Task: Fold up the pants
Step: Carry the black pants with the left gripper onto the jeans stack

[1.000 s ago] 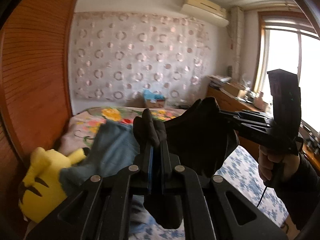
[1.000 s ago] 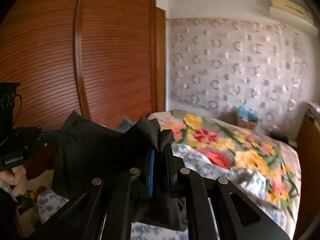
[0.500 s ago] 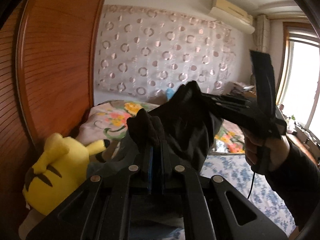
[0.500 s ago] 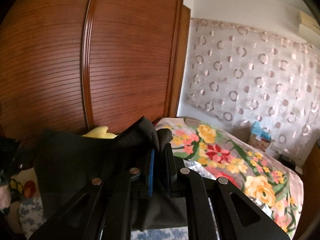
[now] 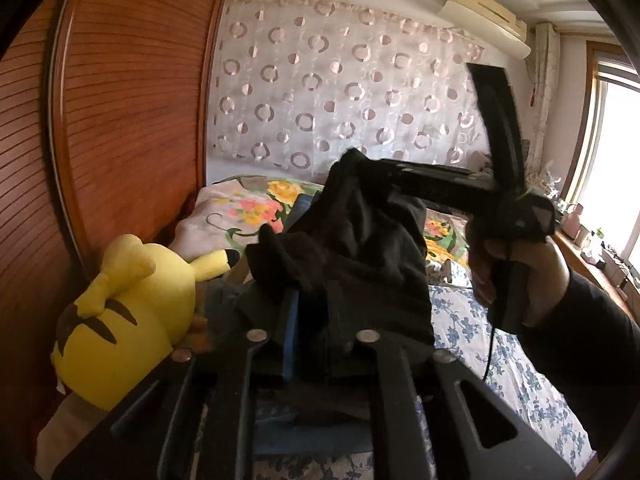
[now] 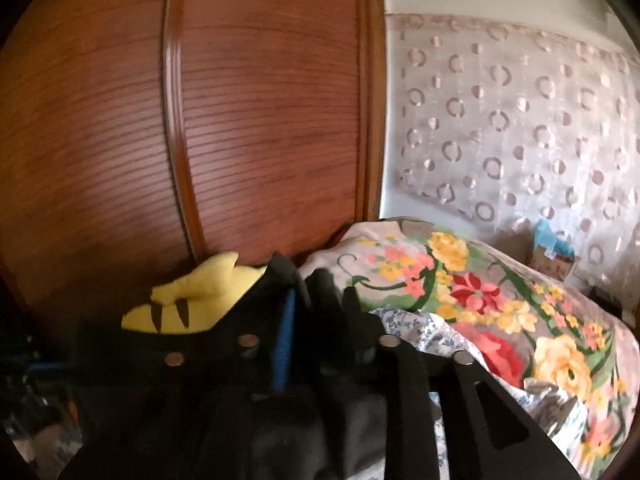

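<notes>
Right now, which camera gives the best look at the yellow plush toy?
The left wrist view: the yellow plush toy shows nearly whole beside the wooden wardrobe. The right wrist view shows only its blurred upper part behind the black pants.

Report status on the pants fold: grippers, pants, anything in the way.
Left gripper and right gripper: jaws opening, black pants between both. Pants bunched over the bed. Yellow plush close beside the drop spot.

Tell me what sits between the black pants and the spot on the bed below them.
The black pants hang over blue clothing on the bed; the yellow plush toy sits beside them. Both grippers, left and right, are opening with cloth between their jaws.
</notes>
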Demonstrator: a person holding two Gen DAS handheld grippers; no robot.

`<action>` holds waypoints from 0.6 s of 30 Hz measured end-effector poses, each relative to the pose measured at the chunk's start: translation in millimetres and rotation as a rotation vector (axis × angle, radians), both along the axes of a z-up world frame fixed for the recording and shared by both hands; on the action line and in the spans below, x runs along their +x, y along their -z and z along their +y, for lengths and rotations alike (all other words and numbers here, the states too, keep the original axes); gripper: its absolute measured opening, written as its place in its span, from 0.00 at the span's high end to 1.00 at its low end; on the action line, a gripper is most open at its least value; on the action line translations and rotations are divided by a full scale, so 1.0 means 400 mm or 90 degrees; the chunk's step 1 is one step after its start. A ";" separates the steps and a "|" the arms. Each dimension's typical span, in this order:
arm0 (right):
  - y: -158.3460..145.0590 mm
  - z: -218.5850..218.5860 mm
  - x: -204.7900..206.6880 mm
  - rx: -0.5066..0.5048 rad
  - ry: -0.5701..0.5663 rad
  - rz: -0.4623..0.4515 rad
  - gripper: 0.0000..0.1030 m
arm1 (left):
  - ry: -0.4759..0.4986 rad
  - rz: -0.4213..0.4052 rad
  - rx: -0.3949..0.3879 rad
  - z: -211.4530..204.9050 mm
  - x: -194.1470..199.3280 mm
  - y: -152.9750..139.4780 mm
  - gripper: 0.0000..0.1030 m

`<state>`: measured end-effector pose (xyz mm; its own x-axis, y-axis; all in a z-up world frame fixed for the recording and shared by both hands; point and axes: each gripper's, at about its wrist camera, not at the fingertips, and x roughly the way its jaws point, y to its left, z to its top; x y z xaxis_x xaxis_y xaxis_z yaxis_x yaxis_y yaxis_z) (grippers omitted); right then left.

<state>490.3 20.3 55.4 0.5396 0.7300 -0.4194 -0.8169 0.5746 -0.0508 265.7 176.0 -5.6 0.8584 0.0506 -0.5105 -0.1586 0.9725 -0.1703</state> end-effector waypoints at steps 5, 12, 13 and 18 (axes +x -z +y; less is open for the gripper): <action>-0.001 -0.046 -0.038 0.002 0.007 -0.011 0.69 | 0.002 -0.004 -0.002 -0.002 0.000 -0.012 0.53; 0.040 -0.119 -0.108 -0.010 -0.019 0.024 0.69 | 0.012 -0.023 0.011 -0.029 -0.003 -0.040 0.53; 0.044 -0.121 -0.107 -0.018 -0.021 0.027 0.69 | 0.016 -0.021 0.013 -0.036 0.002 -0.040 0.53; 0.055 -0.119 -0.070 -0.037 -0.010 0.060 0.69 | 0.014 0.030 0.034 -0.042 0.041 0.008 0.53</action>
